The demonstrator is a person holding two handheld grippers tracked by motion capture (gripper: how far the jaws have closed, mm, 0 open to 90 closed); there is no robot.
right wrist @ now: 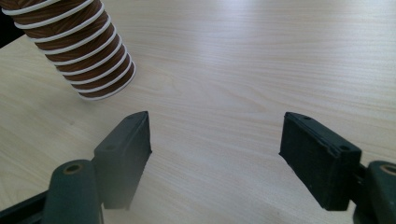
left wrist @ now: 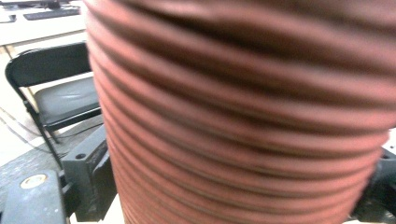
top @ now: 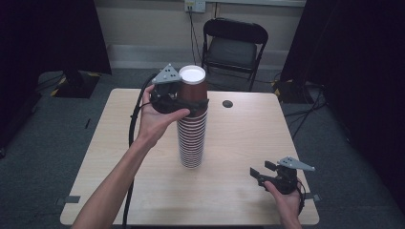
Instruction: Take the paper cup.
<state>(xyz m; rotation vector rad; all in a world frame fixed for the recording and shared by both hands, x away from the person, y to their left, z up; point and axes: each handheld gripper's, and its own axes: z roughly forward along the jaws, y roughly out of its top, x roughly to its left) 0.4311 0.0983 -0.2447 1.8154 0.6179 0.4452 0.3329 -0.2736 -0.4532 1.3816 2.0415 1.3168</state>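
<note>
A tall stack of brown paper cups (top: 192, 129) is seen standing upside down near the middle of the light wooden table (top: 229, 191), its white rolled rims forming close bands down its length. The uppermost cup (top: 193, 86), with its white base turned up, is gripped around its lower part by the left gripper (top: 191, 106), whose jaws flank the ribbed stack.
</note>
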